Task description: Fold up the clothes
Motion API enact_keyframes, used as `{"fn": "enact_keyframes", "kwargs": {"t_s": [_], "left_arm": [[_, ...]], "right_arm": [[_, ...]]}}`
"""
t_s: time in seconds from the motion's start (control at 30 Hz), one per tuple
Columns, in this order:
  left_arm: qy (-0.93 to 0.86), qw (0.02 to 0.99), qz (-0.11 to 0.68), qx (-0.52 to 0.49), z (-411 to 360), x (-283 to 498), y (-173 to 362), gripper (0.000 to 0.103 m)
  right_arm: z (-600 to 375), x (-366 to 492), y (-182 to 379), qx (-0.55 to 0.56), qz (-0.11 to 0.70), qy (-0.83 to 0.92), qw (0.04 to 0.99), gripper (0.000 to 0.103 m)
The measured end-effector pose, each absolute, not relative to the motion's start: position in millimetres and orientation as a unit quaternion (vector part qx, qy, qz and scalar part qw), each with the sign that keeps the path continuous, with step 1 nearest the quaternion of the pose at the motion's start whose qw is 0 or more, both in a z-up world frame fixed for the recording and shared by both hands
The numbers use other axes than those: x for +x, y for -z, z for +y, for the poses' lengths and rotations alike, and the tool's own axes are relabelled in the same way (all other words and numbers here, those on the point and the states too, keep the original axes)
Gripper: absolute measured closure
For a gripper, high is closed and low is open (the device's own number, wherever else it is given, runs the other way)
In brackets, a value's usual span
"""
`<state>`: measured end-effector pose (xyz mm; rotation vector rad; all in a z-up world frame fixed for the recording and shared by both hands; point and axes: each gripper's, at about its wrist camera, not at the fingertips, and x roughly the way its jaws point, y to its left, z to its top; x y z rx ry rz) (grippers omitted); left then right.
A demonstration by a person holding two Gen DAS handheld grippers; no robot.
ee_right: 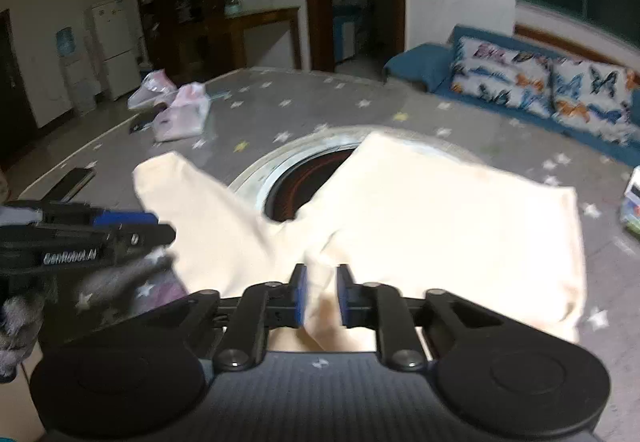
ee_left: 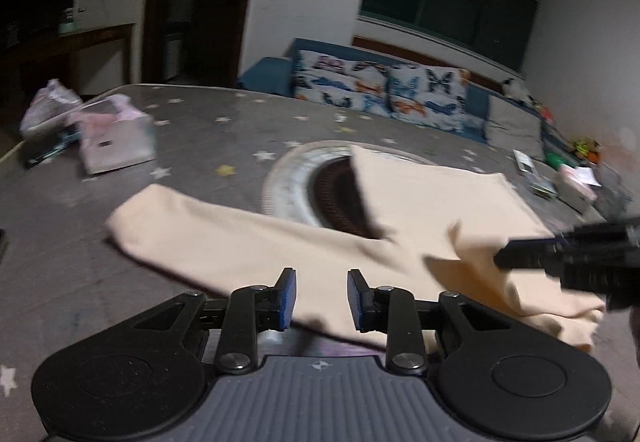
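Cream garment (ee_left: 400,226) spread on the star-patterned table (ee_left: 200,130), partly over the round hob (ee_left: 296,178) at its middle. Left gripper (ee_left: 322,300) open, nothing between the pads. Right gripper (ee_right: 321,296) slightly parted, a cloth fold between, not pinched. Only from the right wrist: fridge (ee_right: 114,42) far beyond the hob.

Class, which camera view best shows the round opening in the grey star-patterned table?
The left wrist view: the round opening appears nearly side-on with most of its pale rim visible. In the right wrist view, the cream cloth garment covers more of the opening.
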<state>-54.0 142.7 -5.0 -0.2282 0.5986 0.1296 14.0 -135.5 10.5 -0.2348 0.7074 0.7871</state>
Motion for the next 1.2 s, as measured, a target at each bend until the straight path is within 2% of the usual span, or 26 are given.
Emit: {"fn": "enact_keyframes", "kwargs": {"t_s": [0.27, 0.53, 0.77, 1.2], "left_arm": [[-0.133, 0.941, 0.282, -0.134, 174, -52, 3, 0.071], [-0.216, 0.917, 0.286, -0.174, 209, -47, 7, 0.068], [-0.239, 0.909, 0.291, -0.180, 218, -45, 12, 0.064], [-0.274, 0.893, 0.288, -0.210, 239, -22, 23, 0.066]], "right_arm": [[-191, 17, -28, -0.120, 0.338, -0.326, 0.875, 0.083], [-252, 46, -7, -0.109, 0.373, -0.234, 0.891, 0.083], [-247, 58, 11, -0.128, 0.383, -0.233, 0.885, 0.083], [-222, 49, 5, -0.136, 0.380, -0.278, 0.872, 0.082]]}}
